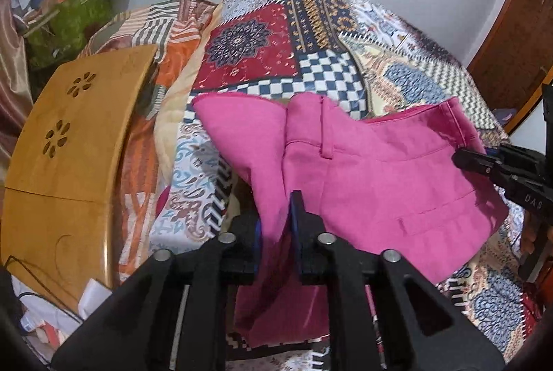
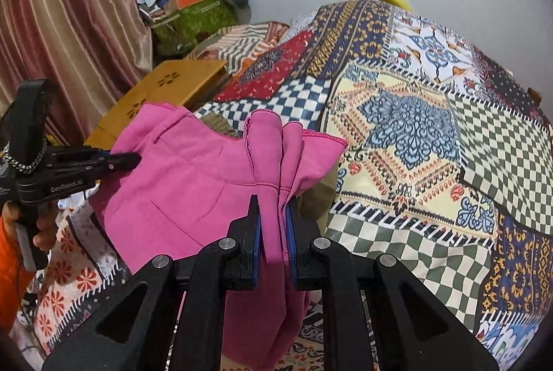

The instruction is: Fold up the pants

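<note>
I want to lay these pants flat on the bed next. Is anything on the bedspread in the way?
Nothing visible does. The patchwork bedspread beyond the pink pants lies bare. The wooden lap table sits off to the side, and both the left gripper and right gripper already clamp the fabric.

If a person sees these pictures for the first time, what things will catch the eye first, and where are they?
First comes the bright pink pants, held above the bed between the left tool and the right tool, each with pink cloth between its fingers. Under them lies the busy patchwork bedspread, filling the middle and right. To the left is a wooden board with flower-shaped cutouts.
</note>
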Motion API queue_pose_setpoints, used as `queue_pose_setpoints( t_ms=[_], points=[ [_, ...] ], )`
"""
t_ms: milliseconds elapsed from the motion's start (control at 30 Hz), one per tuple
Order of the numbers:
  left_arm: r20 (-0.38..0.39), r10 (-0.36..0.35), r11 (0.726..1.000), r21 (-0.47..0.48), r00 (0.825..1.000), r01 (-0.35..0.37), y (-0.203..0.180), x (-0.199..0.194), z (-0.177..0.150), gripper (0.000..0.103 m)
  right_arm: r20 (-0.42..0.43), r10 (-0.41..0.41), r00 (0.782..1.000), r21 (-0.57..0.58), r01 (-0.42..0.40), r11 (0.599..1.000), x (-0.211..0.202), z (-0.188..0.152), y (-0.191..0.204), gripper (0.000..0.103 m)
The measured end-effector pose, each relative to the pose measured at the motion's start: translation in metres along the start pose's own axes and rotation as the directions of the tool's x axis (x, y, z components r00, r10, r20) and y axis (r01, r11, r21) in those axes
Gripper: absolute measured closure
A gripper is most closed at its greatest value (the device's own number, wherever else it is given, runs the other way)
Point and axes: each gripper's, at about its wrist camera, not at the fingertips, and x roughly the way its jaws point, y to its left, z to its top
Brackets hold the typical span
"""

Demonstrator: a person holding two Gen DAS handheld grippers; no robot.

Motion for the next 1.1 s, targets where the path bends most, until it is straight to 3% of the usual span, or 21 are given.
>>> queue_pose_setpoints(
  t_ms=[67, 133, 267, 400, 467, 600, 800, 967, 1100],
  points=[
    [-0.007, 0.026, 1.0, 0.001, 1.0, -0.026, 0.002, -0.005, 0.0, 0.083, -0.019, -0.007, 1.0, 0.019, 0.007, 1.0, 0.002, -0.002, -0.003, 0.086],
    [0.01, 0.05, 0.999, 0.006, 0.999, -0.05, 0.002, -0.014, -0.001, 0.083, -0.034, -0.018, 0.999, 0.034, 0.019, 0.999, 0.001, -0.002, -0.006, 0.075],
    [0.056, 0.106, 0.994, 0.006, 0.993, -0.106, 0.003, -0.035, 0.0, 0.083, -0.035, -0.028, 0.999, 0.039, 0.029, 0.999, -0.011, -0.003, -0.007, 0.071],
    [0.092, 0.089, 0.996, -0.018, 0.992, -0.087, -0.002, -0.056, 0.0, 0.083, 0.003, -0.027, 1.0, 0.009, 0.027, 1.0, -0.031, -0.002, -0.001, 0.071],
    [0.099, 0.031, 0.999, -0.027, 0.995, -0.028, -0.009, -0.061, -0.001, 0.083, 0.023, -0.001, 1.0, -0.014, 0.001, 1.0, -0.04, -0.002, 0.008, 0.071],
    [0.064, -0.052, 0.999, -0.005, 0.997, 0.052, -0.033, -0.047, -0.003, 0.083, -0.005, 0.044, 0.999, -0.063, -0.044, 0.997, -0.033, -0.004, 0.027, 0.071],
    [-0.041, 0.028, 0.999, 0.036, 0.999, -0.027, -0.04, 0.004, -0.012, 0.083, -0.127, 0.055, 0.99, -0.089, -0.067, 0.994, 0.004, -0.017, 0.034, 0.071],
    [-0.04, -0.006, 1.0, -0.007, 0.999, 0.006, -0.026, 0.011, -0.015, 0.083, -0.122, 0.092, 0.988, -0.067, -0.101, 0.993, 0.003, -0.023, 0.02, 0.071],
    [-0.041, 0.008, 1.0, -0.014, 0.999, -0.009, -0.029, 0.002, -0.015, 0.083, -0.118, 0.078, 0.99, -0.052, -0.085, 0.995, 0.001, -0.019, 0.02, 0.071]
  ],
)
